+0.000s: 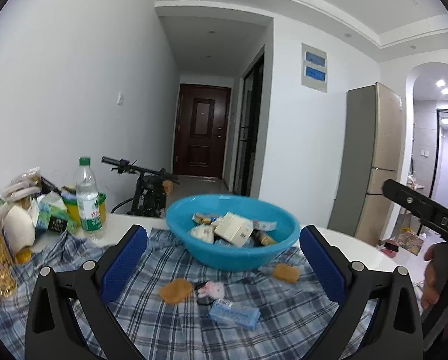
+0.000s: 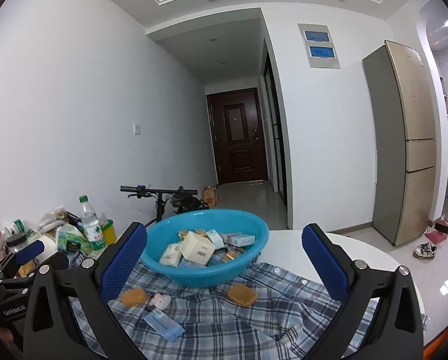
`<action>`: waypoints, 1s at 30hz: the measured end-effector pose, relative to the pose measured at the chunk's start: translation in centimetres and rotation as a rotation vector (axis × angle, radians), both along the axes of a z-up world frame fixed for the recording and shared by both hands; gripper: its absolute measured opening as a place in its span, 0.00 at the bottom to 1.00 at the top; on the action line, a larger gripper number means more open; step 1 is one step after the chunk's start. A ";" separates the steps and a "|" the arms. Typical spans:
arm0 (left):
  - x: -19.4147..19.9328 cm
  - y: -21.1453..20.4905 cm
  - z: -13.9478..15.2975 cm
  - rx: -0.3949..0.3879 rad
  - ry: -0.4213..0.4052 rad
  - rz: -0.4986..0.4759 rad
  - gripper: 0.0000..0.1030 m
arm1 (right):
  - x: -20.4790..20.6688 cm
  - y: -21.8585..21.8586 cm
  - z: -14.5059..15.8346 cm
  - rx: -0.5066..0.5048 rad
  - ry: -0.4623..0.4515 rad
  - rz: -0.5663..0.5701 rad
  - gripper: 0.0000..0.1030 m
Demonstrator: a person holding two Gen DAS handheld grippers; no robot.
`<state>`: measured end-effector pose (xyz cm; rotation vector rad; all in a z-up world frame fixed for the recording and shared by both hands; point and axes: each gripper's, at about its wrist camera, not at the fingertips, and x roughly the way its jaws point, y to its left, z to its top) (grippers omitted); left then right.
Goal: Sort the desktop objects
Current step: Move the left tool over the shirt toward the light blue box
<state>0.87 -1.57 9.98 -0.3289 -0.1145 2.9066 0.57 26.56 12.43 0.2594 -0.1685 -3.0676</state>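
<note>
small boxes [image 2: 193, 247] fill the round blue plastic basin [image 2: 254, 231] on the plaid cloth [image 2: 254, 324] over the white bench [image 2: 329, 252], collected there; loose pale blue box [image 2: 163, 325] awaits. left gripper [image 1: 224, 258] and right gripper [image 2: 224, 258] both spread wide, holding nothing.

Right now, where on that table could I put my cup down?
The bare white tabletop right of the blue basin is free. The plaid cloth has room near the right orange case. The left end, around the water bottle, is crowded.
</note>
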 end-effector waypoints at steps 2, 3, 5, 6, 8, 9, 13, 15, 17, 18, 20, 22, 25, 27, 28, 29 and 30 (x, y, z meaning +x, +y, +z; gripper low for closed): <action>-0.3 -0.1 -1.5 -0.009 -0.029 -0.004 1.00 | 0.0 -0.3 -1.2 0.016 -0.019 0.010 1.00; -0.3 -0.1 -2.2 -0.017 -0.041 -0.003 1.00 | -0.1 -0.4 -2.0 0.020 -0.031 0.016 1.00; -0.2 -0.3 -3.5 -0.024 -0.042 0.014 1.00 | -0.2 -0.6 -3.6 0.016 -0.047 0.014 1.00; 0.0 -0.4 -4.0 -0.023 -0.037 0.021 1.00 | -0.3 -0.6 -4.3 0.008 -0.053 0.011 1.00; 0.4 -0.5 -4.9 -0.016 -0.019 0.030 1.00 | -0.5 -0.7 -5.6 -0.005 -0.064 0.006 1.00; 0.5 -0.6 -5.4 -0.012 -0.010 0.033 1.00 | -0.6 -0.8 -6.2 -0.008 -0.070 0.000 1.00; 0.3 -0.4 -6.7 -0.023 -0.019 0.036 1.00 | -1.0 -1.5 -7.8 0.011 -0.084 -0.008 1.00; 0.3 -0.1 -7.3 -0.036 -0.019 0.043 1.00 | -0.9 -1.9 -8.3 0.030 -0.072 0.001 1.00; 0.5 0.1 -7.5 -0.052 -0.002 0.049 1.00 | -0.5 -2.4 -8.8 0.063 -0.052 0.003 1.00; 0.6 0.2 -7.6 -0.062 0.008 0.051 1.00 | -0.4 -2.7 -9.0 0.079 -0.042 0.004 1.00; 0.9 0.4 -7.7 -0.078 0.022 0.045 1.00 | -0.1 -3.2 -9.6 0.094 -0.031 0.009 1.00; 1.1 0.6 -7.8 -0.084 0.034 0.027 1.00 | 0.0 -3.4 -10.2 0.094 -0.036 0.021 1.00; 1.5 0.9 -8.0 -0.101 0.053 0.034 1.00 | -0.3 -3.8 -10.9 0.084 -0.054 0.033 1.00; 1.4 0.9 -8.2 -0.103 0.044 0.047 1.00 | -0.2 -4.1 -11.2 0.093 -0.053 0.034 1.00; 1.3 0.8 -8.4 -0.102 0.033 0.053 1.00 | -0.2 -4.2 -11.3 0.099 -0.047 0.032 1.00; 1.1 0.7 -8.7 -0.098 0.020 0.055 1.00 | -0.1 -4.2 -11.4 0.105 -0.041 0.031 1.00; 0.8 0.7 -9.1 -0.092 -0.009 0.054 1.00 | 0.0 -4.3 -11.5 0.110 -0.037 0.027 1.00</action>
